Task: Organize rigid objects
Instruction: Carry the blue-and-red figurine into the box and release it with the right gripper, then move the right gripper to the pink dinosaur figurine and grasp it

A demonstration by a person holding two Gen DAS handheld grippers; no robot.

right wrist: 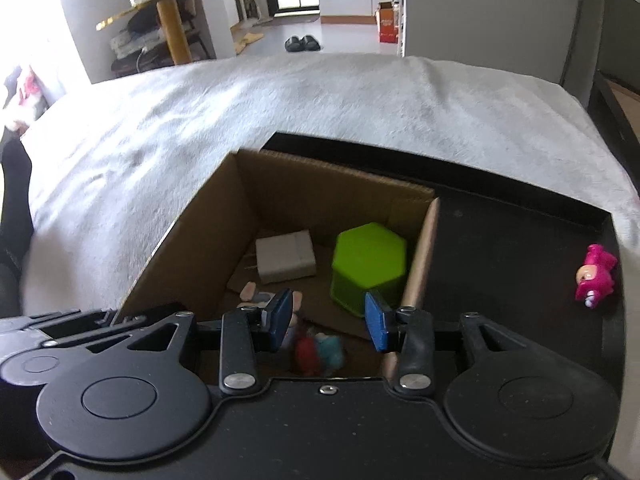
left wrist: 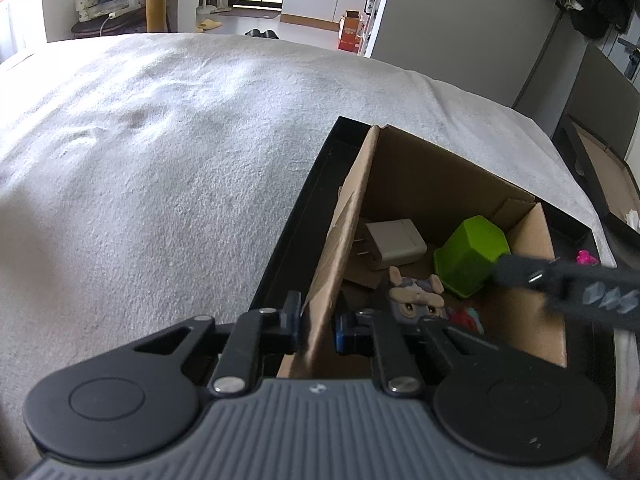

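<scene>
the left gripper (left wrist: 317, 326) has its jaws clamped on the cardboard box's (left wrist: 448, 184) near wall, while the right gripper (right wrist: 328, 322) hovers with jaws apart and empty over the green hexagonal container (right wrist: 370, 262) and white charger (right wrist: 285, 257) inside.

No text, label or number is legible anywhere.

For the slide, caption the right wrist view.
Right gripper open above cardboard box holding green hexagonal container, white charger; pink toy outside.
</scene>
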